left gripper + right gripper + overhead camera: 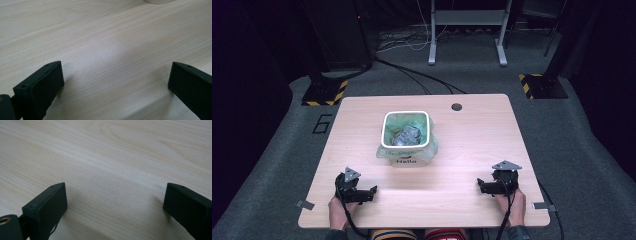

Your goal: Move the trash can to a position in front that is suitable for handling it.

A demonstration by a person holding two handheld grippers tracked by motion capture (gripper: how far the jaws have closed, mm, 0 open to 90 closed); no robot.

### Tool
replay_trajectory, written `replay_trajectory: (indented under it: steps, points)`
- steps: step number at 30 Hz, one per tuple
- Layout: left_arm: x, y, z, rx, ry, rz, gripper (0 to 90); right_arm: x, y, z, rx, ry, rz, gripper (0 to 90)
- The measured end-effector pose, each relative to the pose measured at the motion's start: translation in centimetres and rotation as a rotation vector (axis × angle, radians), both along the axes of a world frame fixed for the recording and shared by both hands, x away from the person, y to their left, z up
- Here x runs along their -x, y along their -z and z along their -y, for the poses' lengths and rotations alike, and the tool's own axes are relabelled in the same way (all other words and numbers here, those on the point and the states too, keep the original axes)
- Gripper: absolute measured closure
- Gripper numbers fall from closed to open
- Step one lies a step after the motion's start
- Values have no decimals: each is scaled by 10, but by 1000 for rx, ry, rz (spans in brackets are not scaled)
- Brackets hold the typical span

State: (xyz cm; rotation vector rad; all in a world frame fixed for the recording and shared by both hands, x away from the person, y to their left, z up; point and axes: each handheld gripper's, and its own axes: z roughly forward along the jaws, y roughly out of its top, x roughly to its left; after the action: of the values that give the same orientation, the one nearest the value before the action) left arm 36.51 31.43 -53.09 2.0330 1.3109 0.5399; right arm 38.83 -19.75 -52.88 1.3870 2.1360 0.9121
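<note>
A small white bin (406,161) lined with a green bag stands mid-table, with crumpled grey material (406,135) inside it. My left gripper (373,191) rests on the wooden table (472,150) near the front left, held by a hand, pointing right. In the left gripper view its jaws stand wide apart over bare wood, gripper midpoint (116,75), with the bin's white base (157,1) at the top edge. My right gripper (480,186) rests near the front right, pointing left. Its jaws are also wide apart with nothing between them (115,196).
A round cable hole (456,107) sits near the table's far edge. Grey tabs (305,204) (538,205) stick out at the front corners. On the floor beyond are black stands with yellow-black striped bases (324,93) (542,86), cables and a grey frame (467,30).
</note>
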Motion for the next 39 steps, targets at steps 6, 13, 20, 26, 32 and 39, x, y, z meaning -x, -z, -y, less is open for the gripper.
replay_trajectory:
  steps: [6,13,20,26,32,39]
  points:
    - [-9,0,-7,-2,64,-1,0,-1,0,0,2,-10,-3,40]
    - [-12,0,-9,2,25,3,3,0,-2,1,5,-15,-14,62]
    - [-12,0,-9,2,16,3,10,1,-11,0,-27,-26,-14,65]
    - [-14,0,-10,2,6,9,24,1,-20,-8,-20,-41,-21,63]
    - [-14,0,-10,3,0,7,25,-2,-30,-18,-21,-60,-21,62]
    - [-14,-1,-10,0,1,10,30,-9,-42,-29,-25,-95,-4,62]
